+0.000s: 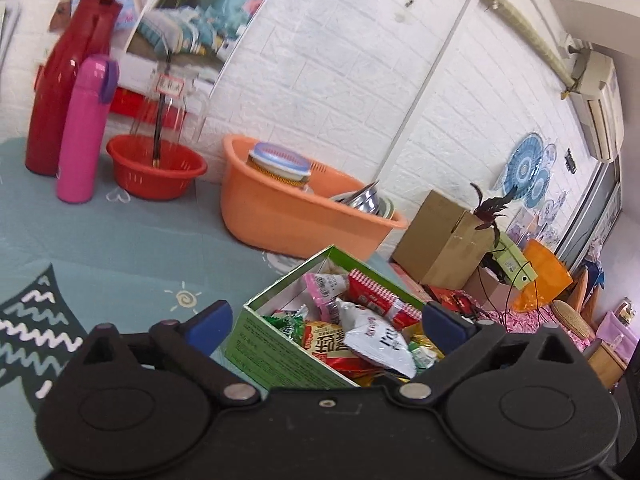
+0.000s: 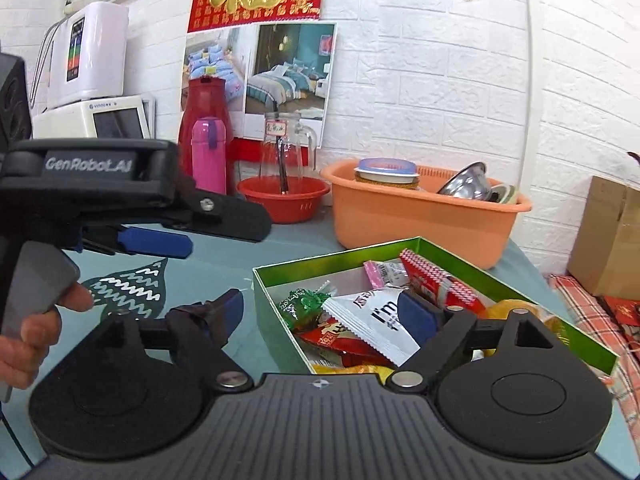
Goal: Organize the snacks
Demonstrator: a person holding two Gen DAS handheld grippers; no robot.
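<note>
A green box [image 1: 276,356] [image 2: 280,320] full of wrapped snacks sits on the blue-grey tablecloth. A white packet [image 1: 380,340] [image 2: 368,320] lies on top, with a red packet [image 1: 380,292] [image 2: 440,284] and a pink one [image 2: 376,272] behind it. My left gripper [image 1: 326,316] is open and empty, its jaws straddling the box's near left wall. My right gripper [image 2: 326,312] is open and empty, its right finger above the snacks, its left finger outside the box. The left gripper also shows in the right wrist view [image 2: 156,240], held by a hand.
An orange basin [image 1: 296,216] [image 2: 424,220] with a jar and metal bowls stands behind the box. A red basket [image 1: 156,172] [image 2: 284,196], pink bottle [image 1: 82,132] [image 2: 208,156] and red flask [image 1: 64,84] stand by the wall. A cardboard box [image 1: 440,236] is off the table's right.
</note>
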